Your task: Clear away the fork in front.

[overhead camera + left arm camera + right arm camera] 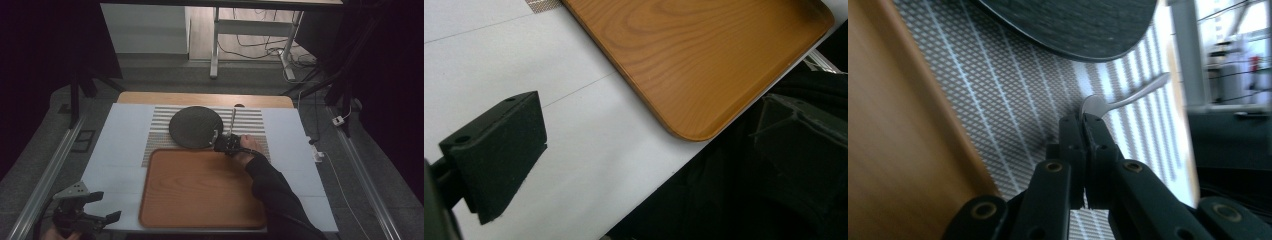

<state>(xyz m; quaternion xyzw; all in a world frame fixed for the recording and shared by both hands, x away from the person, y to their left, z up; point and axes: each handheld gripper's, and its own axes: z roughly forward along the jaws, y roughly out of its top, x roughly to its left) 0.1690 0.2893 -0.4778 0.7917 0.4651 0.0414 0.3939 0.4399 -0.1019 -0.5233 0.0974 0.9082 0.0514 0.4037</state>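
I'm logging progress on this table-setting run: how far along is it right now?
Early. Laid out already: the striped placemat with the dark round plate on it, and the wooden tray in front, nothing on it. In hand: the right gripper has shut on the bowl end of the spoon lying on the mat beside the plate. The spoon is not yet lifted or moved. The left gripper waits open off the tray's corner.

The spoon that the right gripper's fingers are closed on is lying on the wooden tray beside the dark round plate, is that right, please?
Not quite: the spoon lies on the striped mat, not on the wooden tray. The right gripper is shut on its bowl end beside the dark round plate, as the right gripper view shows.
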